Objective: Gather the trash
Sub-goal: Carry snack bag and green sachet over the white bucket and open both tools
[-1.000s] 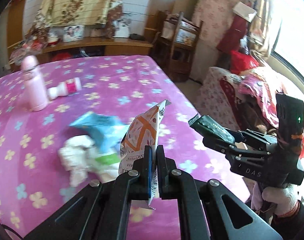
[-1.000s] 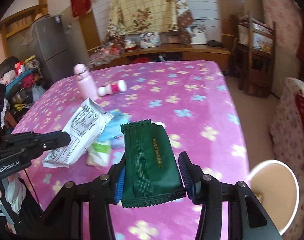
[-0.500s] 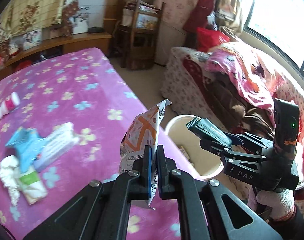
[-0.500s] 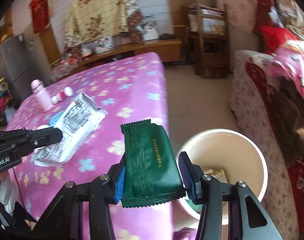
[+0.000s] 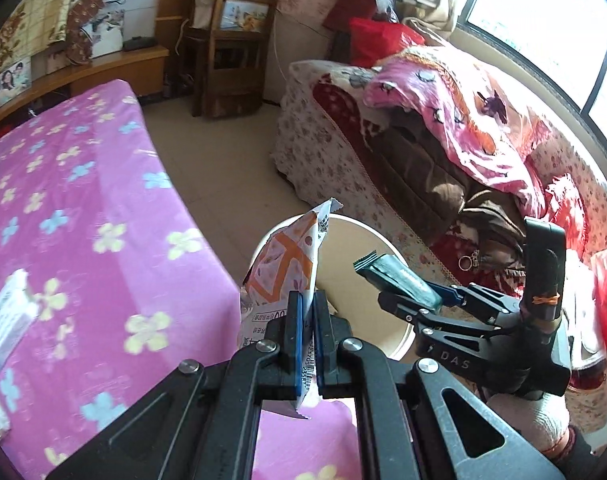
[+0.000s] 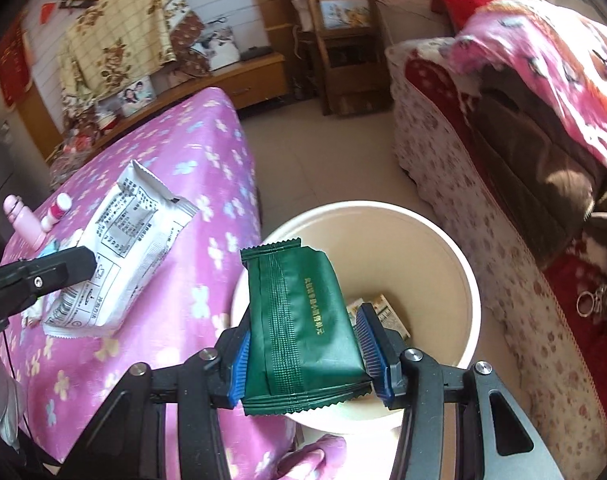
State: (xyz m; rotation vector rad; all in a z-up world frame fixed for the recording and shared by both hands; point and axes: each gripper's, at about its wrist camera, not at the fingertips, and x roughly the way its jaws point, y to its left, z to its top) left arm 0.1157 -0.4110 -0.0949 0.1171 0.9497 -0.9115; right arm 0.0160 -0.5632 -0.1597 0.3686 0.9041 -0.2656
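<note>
The left hand-held gripper is clamped nearly flat on an orange-and-white snack wrapper. The right hand-held gripper, jaws partly apart, pinches a dark green packet above the cream trash bin beside the pink-clothed counter.

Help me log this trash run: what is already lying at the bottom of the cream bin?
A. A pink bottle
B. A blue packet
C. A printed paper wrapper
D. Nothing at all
C: the right wrist view shows a printed paper wrapper lying on the floor of the cream bin, just past the green packet clamped in the right gripper.
</note>
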